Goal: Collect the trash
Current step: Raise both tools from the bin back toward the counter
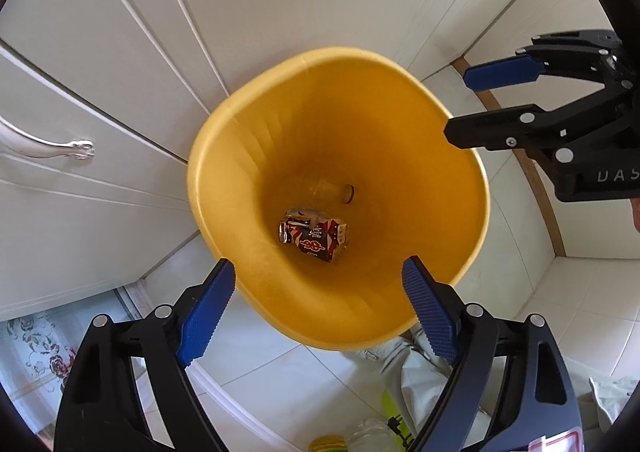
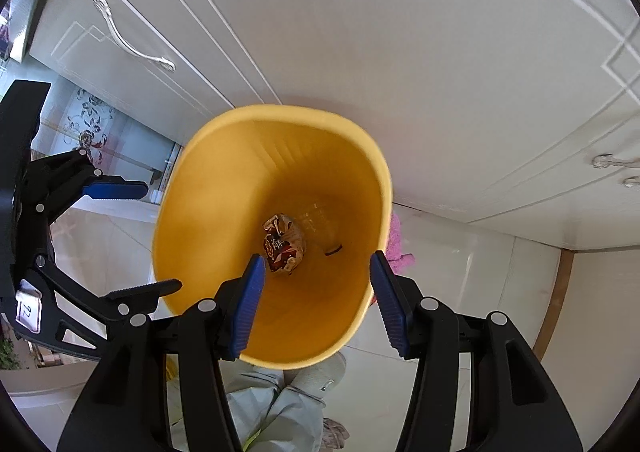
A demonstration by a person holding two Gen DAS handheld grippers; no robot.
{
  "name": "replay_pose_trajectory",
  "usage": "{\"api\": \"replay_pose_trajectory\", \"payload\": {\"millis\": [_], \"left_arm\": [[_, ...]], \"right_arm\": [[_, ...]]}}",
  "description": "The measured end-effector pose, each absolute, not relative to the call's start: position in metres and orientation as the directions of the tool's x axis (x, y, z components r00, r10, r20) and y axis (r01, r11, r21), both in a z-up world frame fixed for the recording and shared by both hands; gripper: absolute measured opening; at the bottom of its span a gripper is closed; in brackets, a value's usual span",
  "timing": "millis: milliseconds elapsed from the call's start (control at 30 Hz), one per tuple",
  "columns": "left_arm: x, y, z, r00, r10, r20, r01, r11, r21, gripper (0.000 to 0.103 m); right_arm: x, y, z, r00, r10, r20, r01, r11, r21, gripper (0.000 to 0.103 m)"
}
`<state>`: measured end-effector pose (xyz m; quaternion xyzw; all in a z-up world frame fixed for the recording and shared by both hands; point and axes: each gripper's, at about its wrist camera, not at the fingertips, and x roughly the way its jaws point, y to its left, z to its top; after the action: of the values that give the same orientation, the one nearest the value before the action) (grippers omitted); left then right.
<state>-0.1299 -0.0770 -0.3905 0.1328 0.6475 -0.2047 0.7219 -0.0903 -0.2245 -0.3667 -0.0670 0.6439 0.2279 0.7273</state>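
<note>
A yellow trash bin (image 1: 400, 132) (image 2: 240, 192) stands on the tiled floor against white cabinets, seen from straight above. At its bottom lie a crumpled red-and-white wrapper (image 1: 314, 236) (image 2: 285, 243) and a clear plastic cup (image 1: 330, 190) (image 2: 320, 226) on its side. My left gripper (image 1: 318, 272) (image 2: 160, 238) hangs over the bin's near rim, open, with nothing between its blue pads. My right gripper (image 2: 317, 262) (image 1: 460, 106) is over the bin's other side, also open and holding nothing.
White cabinet doors (image 1: 120, 72) with a metal handle (image 1: 48, 146) back the bin. A pink cloth (image 2: 400, 248) lies beside it. A person's trouser leg (image 2: 272, 404) and a clear bottle with a yellow cap (image 1: 360, 438) are on the floor near the bin.
</note>
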Motion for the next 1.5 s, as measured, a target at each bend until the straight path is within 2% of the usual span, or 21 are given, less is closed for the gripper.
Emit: {"api": "replay_pose_trajectory", "payload": {"millis": [300, 667, 900, 1200, 1500], "left_arm": [[-0.146, -0.065, -0.328, 0.160, -0.155, -0.975, 0.389, 0.918, -0.082, 0.083], [-0.175, -0.030, -0.224, 0.313, -0.174, -0.934, 0.255, 0.962, -0.093, 0.082], [-0.178, -0.004, -0.162, 0.437, -0.172, -0.883, 0.178, 0.979, -0.102, 0.083], [-0.124, 0.013, -0.122, 0.525, -0.137, -0.840, 0.109, 0.990, -0.094, 0.083], [-0.065, 0.023, -0.111, 0.539, -0.098, -0.836, 0.048, 0.995, -0.086, 0.083]], "right_arm": [[-0.113, -0.237, -0.303, 0.162, 0.277, -0.947, -0.347, 0.915, 0.208, 0.056], [-0.146, -0.258, -0.162, 0.385, 0.272, -0.882, -0.263, 0.948, 0.178, 0.056], [-0.155, -0.260, -0.093, 0.518, 0.272, -0.811, -0.218, 0.959, 0.181, 0.056], [-0.120, -0.245, -0.059, 0.579, 0.294, -0.761, -0.241, 0.953, 0.185, 0.056], [-0.054, -0.230, -0.072, 0.548, 0.331, -0.768, -0.282, 0.938, 0.202, 0.056]]}}
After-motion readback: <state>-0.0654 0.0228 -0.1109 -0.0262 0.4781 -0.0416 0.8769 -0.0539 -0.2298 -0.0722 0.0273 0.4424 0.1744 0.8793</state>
